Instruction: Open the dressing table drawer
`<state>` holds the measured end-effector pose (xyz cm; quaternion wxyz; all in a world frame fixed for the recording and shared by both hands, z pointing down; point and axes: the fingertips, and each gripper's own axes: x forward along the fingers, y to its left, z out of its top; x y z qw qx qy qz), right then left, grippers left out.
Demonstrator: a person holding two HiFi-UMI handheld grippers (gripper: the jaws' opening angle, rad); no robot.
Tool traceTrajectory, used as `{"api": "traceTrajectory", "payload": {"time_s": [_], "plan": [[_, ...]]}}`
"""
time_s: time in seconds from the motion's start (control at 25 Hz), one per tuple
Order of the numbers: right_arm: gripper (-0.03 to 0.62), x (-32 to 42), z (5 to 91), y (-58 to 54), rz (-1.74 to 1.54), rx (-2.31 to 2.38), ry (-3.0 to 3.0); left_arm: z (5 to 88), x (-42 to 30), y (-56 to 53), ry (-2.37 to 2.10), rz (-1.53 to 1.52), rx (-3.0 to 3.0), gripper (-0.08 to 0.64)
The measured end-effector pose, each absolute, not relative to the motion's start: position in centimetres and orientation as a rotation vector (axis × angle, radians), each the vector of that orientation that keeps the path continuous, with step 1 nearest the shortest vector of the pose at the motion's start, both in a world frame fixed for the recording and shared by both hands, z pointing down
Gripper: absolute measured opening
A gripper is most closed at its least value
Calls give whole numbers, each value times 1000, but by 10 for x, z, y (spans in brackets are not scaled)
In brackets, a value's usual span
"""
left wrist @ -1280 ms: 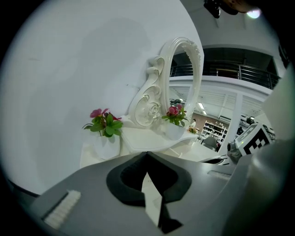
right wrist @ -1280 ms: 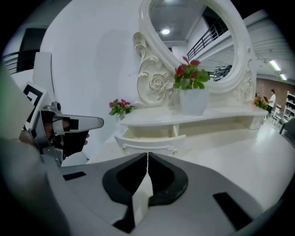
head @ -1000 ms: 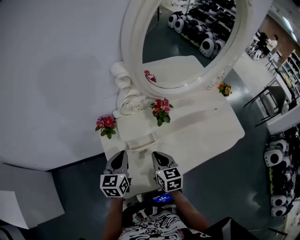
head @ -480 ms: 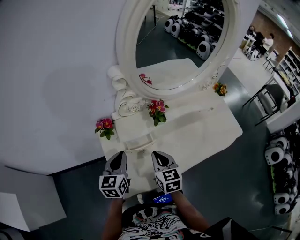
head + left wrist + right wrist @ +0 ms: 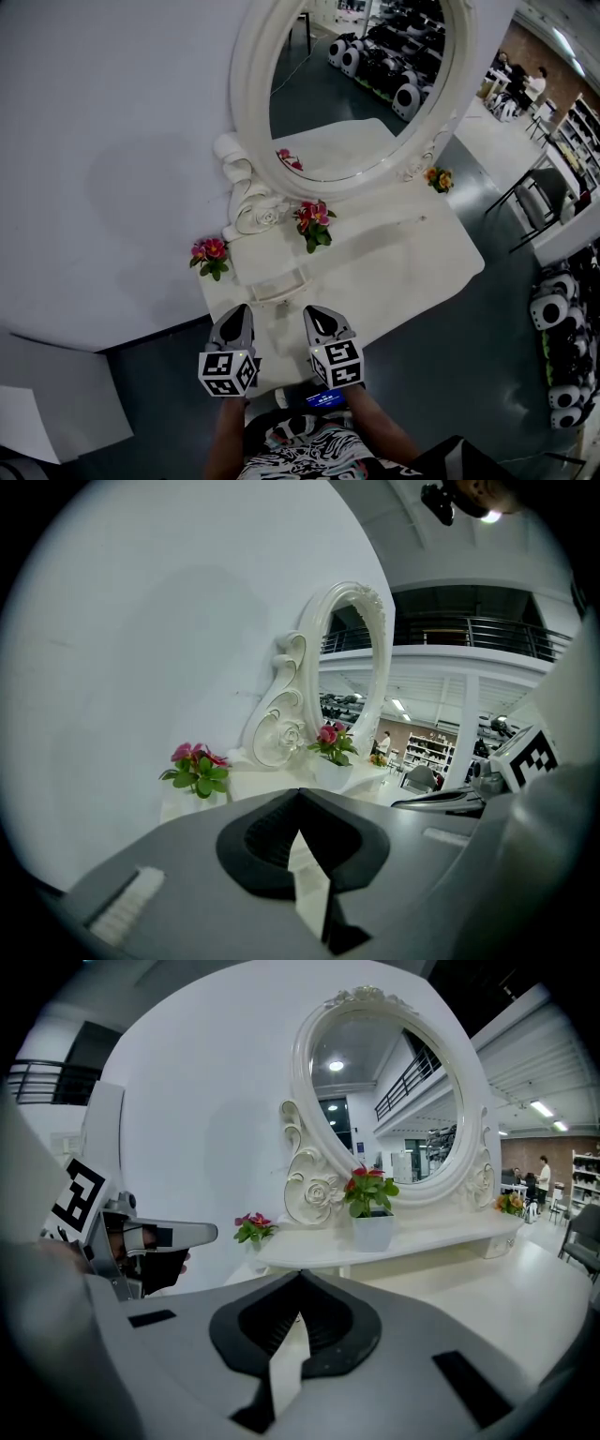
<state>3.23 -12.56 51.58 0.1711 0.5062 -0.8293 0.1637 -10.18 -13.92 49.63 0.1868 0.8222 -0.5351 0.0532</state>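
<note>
Fingers (image 5: 262, 841) of the left gripper (image 5: 241, 309) are pressed together at the tips, with nothing pinched between them. The right gripper (image 5: 310, 311) is shut in the same way, its fingers (image 5: 333, 1326) meeting at a point over bare white surface. Both grippers are held side by side, slightly apart, above the near left edge of the white bench (image 5: 412, 258), and both are pointed toward the wall.

The dressing table drawer (image 5: 278, 284) is set in the front of the low raised shelf (image 5: 272, 246) at the back left of the bench, just beyond the two grippers and between their lines of aim. It is touched by neither gripper. Whether it is pushed fully in cannot be told.

An oval mirror (image 5: 366, 94) in a carved white frame is mounted behind the shelf. Three pots of pink flowers are placed along the back: one at the left end (image 5: 211, 253), one on the shelf above the drawer (image 5: 314, 222), one near the right foot of the mirror (image 5: 438, 178).
</note>
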Motion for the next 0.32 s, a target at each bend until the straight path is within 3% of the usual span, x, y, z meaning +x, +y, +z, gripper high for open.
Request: {"api": "traceTrajectory", "payload": {"time_s": [0.32], "plan": [[2,36,513,-123,466,1451,-2360,499,-106,-136,-1520,158,2303,2]]}}
